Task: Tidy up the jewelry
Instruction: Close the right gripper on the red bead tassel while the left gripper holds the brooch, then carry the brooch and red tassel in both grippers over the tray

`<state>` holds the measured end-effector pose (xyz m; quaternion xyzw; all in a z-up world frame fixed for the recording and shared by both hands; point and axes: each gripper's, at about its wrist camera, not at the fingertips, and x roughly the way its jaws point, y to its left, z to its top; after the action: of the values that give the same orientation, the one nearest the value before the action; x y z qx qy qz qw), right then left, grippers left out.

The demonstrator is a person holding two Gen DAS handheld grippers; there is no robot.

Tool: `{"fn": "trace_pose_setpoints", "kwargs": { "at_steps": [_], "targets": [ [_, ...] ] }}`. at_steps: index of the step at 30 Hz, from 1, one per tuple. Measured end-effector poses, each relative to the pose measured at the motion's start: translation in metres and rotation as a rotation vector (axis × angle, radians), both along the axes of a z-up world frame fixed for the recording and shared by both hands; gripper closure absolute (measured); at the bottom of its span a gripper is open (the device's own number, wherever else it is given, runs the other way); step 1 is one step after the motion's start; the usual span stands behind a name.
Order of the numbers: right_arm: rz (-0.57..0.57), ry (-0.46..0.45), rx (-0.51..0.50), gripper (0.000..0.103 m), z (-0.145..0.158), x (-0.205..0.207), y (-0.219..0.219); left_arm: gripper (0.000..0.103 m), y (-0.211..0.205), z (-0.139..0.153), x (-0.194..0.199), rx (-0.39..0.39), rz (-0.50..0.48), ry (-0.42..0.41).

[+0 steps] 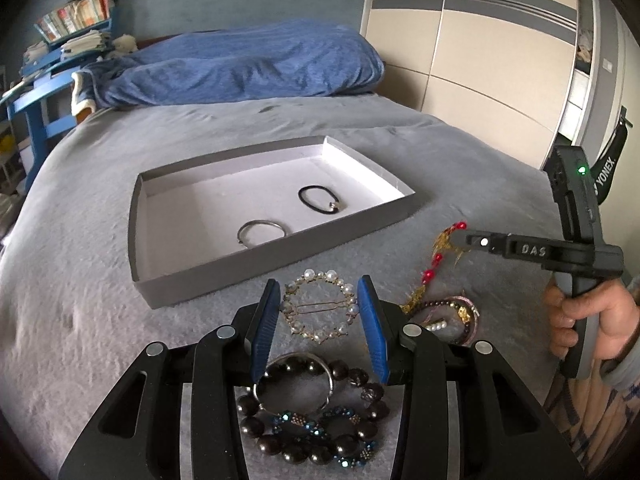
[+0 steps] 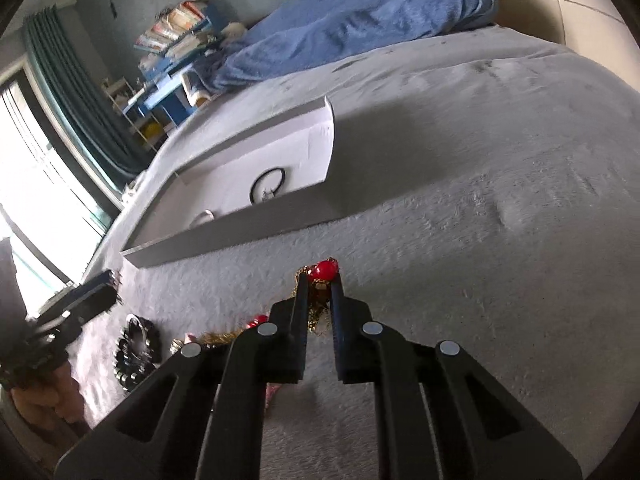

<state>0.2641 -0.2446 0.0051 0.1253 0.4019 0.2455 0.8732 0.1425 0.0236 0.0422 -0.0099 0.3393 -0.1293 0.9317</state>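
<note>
A grey shallow box (image 1: 224, 276) lies on the bed and holds a black hair tie (image 1: 319, 199) and a silver bangle (image 1: 261, 232). My left gripper (image 1: 319, 294) is open, its blue fingers either side of a pearl ring clip (image 1: 319, 307). Dark bead bracelets (image 1: 312, 416) lie under it. My right gripper (image 2: 319, 280) is shut on a gold chain with red beads (image 2: 326, 269), lifted off the blanket; it shows in the left wrist view (image 1: 434, 258) hanging from the right gripper (image 1: 460, 238). The box (image 2: 256, 224) lies ahead and to the left of it.
More bracelets (image 1: 456, 314) lie on the grey blanket right of the pearl clip. A blue pillow (image 1: 240, 64) lies at the bed's head. A blue shelf with books (image 1: 52, 60) stands left. A wardrobe (image 1: 480, 60) stands right.
</note>
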Motion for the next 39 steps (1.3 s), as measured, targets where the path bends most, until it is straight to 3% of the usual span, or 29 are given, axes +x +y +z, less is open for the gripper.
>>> {"fn": "trace_pose_setpoints", "kwargs": {
  "at_steps": [10,26,39],
  "targets": [
    [0.041,-0.135,0.161,0.093,0.031,-0.014,-0.007,0.061,0.008,0.005,0.002,-0.017,0.023,-0.018],
    [0.066,-0.192,0.115,0.093,0.051,-0.012,0.008,0.061,0.02,0.016,0.014,-0.025,0.049,-0.045],
    [0.093,-0.283,0.1,0.093,0.085,0.006,0.032,0.061,0.036,0.024,0.031,-0.019,0.084,-0.055]
  ]
}}
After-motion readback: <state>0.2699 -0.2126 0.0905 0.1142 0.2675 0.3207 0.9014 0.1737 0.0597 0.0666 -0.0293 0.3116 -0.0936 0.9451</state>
